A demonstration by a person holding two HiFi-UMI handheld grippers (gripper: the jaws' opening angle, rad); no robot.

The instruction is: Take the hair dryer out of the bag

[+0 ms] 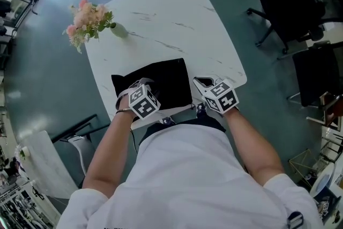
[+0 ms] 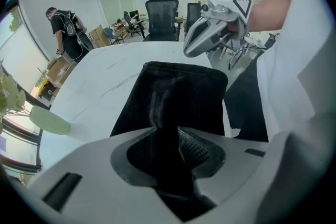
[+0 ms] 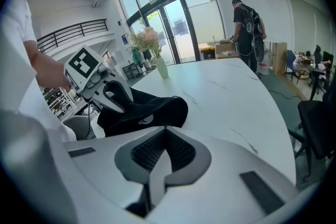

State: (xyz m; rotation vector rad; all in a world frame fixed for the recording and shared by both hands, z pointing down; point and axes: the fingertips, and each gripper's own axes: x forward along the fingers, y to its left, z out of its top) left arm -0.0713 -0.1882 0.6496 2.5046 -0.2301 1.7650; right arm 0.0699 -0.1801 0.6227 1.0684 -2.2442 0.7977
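Bag (image 1: 166, 79) pinched in L hand-held gripper (image 2: 167, 132); R hand-held gripper (image 3: 165, 134) jaws together, empty.

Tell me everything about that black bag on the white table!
The black soft fabric bag looks roughly rectangular and slightly bulging, with a small pale logo on one side. It lies on the white marble-look table, at the near edge by the person. The left gripper pinches a raised fold of its cloth. Its contents are hidden.

The black bag (image 2: 178, 97) hides its contents, and the left claw (image 2: 169, 144) covers its near edge.
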